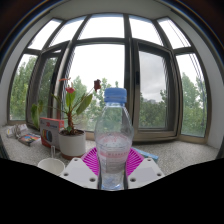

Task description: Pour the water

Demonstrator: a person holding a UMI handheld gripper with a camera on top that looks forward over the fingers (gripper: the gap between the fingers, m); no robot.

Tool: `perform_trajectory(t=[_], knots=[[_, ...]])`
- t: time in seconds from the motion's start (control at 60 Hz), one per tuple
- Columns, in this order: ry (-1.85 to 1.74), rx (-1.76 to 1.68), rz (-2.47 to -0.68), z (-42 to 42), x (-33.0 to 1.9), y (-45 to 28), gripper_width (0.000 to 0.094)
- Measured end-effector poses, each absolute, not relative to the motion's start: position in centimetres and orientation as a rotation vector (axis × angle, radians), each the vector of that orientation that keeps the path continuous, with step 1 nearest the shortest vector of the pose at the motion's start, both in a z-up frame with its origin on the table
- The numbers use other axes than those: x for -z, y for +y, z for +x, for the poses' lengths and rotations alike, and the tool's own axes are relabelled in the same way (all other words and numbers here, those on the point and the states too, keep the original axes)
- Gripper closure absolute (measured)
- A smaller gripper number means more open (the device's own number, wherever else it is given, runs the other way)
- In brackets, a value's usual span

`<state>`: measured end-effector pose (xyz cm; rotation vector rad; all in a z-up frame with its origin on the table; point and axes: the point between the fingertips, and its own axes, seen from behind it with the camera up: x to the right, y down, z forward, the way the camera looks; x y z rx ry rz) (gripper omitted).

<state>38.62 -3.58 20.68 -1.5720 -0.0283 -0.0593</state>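
Between my gripper [113, 168] fingers stands a clear plastic bottle [113, 135] with a blue cap, and both pads seem to press its lower body. I judge it light, thin and slippery, so I hold low

Clear plastic bottle [113, 140] w/ blue cap, upright, approx. half full of water, at 12 o'clock from the hand-held gripper [112, 163], clamped betw. its pads.
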Motion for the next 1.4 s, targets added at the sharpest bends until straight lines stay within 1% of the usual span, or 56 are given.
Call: perform_trajectory(t=[0.017, 0.15, 0.167, 0.267, 0.283, 0.3, 0.317, 0.333, 0.367, 0.383, 0.45, 0.533, 0.55, 0.567, 0.6, 0.633, 0.65, 0.7, 0.9, 1.033, 1.25, 1.4], knots=[[-0.028, 0.069, -1.591, 38.8, -19.1, -3.5, 0.0649], [-0.019, 0.098, -1.699, 40.4, -12.6, -2.7, 0.0651], [-0.018, 0.097, -1.709, 40.5, -11.3, -3.3, 0.065], [-0.012, 0.1, -1.767, 41.1, -7.6, -3.3, 0.0648], [-0.015, 0.104, -1.756, 41.1, -8.5, -2.9, 0.0648], [-0.007, 0.103, -1.719, 40.9, -8.4, -3.3, 0.0648], [-0.002, 0.102, -1.731, 41.0, -8.0, -3.5, 0.0645], [0.001, 0.101, -1.721, 41.0, -8.4, -3.6, 0.0646], [0.001, 0.099, -1.731, 41.0, -8.1, -3.6, 0.0642], [0.005, 0.1, -1.73, 41.2, -8.1, -3.5, 0.0627], [0.026, 0.098, -1.729, 41.3, -8.2, -3.4, 0.0532], [0.029, 0.131, -1.758, 41.8, -8.0, -3.5, 0.0375], [0.029, 0.141, -1.78, 41.8, -7.6, -3.6, 0.032], [0.031, 0.149, -1.803, 41.9, -7.2, -3.7, 0.0244], [0.036, 0.157, -1.834, 41.9, -7.0, -4.1, 0.0066], [0.045, 0.154, -1.842, 41.8, -7.1, -4.6, 0.01], [0.056, 0.158, -1.844, 41.9, -7.3, -4.9, 0.0101], [0.088, 0.177, -1.843, 42.0, -8.1, -5.9, 0.0082], [0.187, 0.228, -1.874, 40.2, -11.6, -13.3, 0.0082], [0.211, 0.224, -1.89, 36.8, -14.3, -21.4, 0.0085], [0.224, 0.253, -1.912, 30.3, -17.4, -35.8, 0.0085], [0.225, 0.247, -1.925, 26.4, -18.3, -43.9, 0.0085]])
